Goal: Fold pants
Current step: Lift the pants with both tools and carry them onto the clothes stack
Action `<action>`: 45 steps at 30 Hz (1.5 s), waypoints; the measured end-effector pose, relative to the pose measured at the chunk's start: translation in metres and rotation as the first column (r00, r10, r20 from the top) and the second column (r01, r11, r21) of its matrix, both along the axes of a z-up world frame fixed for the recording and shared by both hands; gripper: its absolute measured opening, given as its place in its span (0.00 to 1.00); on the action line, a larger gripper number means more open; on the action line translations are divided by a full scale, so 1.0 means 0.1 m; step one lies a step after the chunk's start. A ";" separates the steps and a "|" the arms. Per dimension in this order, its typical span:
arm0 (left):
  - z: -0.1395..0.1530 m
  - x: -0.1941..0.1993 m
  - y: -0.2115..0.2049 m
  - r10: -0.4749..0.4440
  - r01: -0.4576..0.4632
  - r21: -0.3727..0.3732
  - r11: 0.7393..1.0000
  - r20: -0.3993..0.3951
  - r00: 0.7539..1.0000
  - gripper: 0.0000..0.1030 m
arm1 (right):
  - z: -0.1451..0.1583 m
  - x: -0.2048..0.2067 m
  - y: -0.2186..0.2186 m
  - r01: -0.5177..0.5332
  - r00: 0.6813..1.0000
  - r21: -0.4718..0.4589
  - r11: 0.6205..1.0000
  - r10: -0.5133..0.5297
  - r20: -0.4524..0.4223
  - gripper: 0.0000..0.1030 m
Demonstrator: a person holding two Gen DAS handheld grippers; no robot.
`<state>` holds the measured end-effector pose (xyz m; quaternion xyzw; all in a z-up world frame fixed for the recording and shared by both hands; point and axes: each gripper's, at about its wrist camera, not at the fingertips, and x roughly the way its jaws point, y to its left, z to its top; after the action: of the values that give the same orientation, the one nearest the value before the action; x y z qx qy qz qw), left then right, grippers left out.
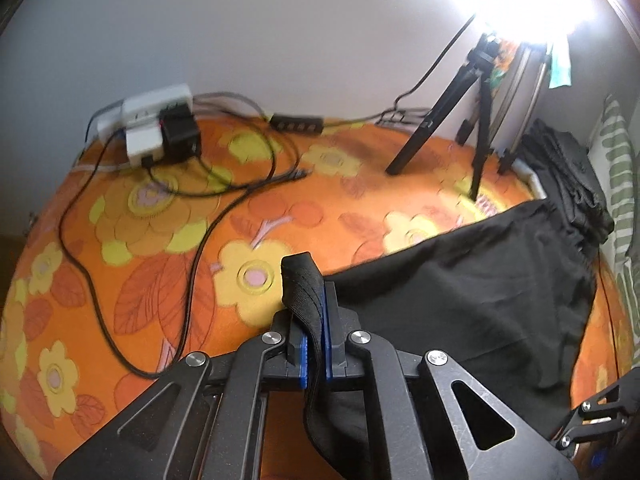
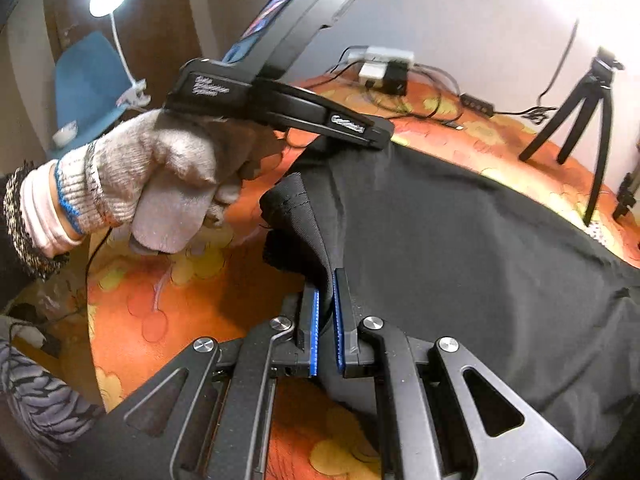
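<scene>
both ends pinched and up off the bed, so mid-fold at best, prob early. left gripper (image 1: 316,316) clamped on a ribbed black band of the pants (image 1: 480,300), blue pads squeezed tight w/ the band poking up past the tips and trailing down under the frame. right gripper (image 2: 326,320) likewise closed on a bunched black edge, cloth wedged between its blue pads, a stitched corner flopping over just ahead of the tips. from the right wrist view, gloved left hand (image 2: 160,184) gripping the other tool's handle, its nose down on the same cloth edge, so both grips close together along one end of the garment. rest of the pants spread dark across the orange flowered bedspread (image 1: 160,240), fairly flat but w/ ripples near the pinch, far end running off toward a striped cushion (image 1: 618,168). no stacked layer or crisp crease visible anywhere, so can't call any fold finished; whether legs already lie one on the other, can't tell, all black on black. left to do, as a guess: carry this end over to the far end, lay it down, let go, smooth, maybe fold again. separate dark bundle (image 1: 568,176) heaped by the tripod (image 1: 460,120), poss. other garments, unclear. cables (image 1: 208,184) and charger block (image 1: 160,128) well apart from the cloth, up by the wall, not in the way for now.
</scene>
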<state>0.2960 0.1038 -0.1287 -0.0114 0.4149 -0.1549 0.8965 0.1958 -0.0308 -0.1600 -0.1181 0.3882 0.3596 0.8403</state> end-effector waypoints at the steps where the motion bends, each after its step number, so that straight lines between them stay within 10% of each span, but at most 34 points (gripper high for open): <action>1: 0.05 -0.01 -0.03 -0.004 0.004 0.002 1.000 0.008 1.000 0.04 | 0.05 0.01 -0.06 0.012 1.000 0.014 1.000 -0.012 0.001 0.07; 23: 0.70 0.26 -1.43 -0.157 0.157 0.016 0.988 0.078 0.984 0.04 | 0.41 0.12 -1.41 0.247 0.969 0.085 0.965 -0.249 0.008 0.06; 45: 0.48 0.49 -3.24 -0.325 0.319 0.133 0.939 0.025 0.945 0.04 | 0.07 0.13 -3.01 0.509 0.860 0.164 0.845 -0.494 -0.127 0.06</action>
<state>0.3452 -0.2207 -0.0802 0.1172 0.3991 -0.2729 0.8675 0.2086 -0.3313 -0.1528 0.0835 0.4022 0.1676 0.8962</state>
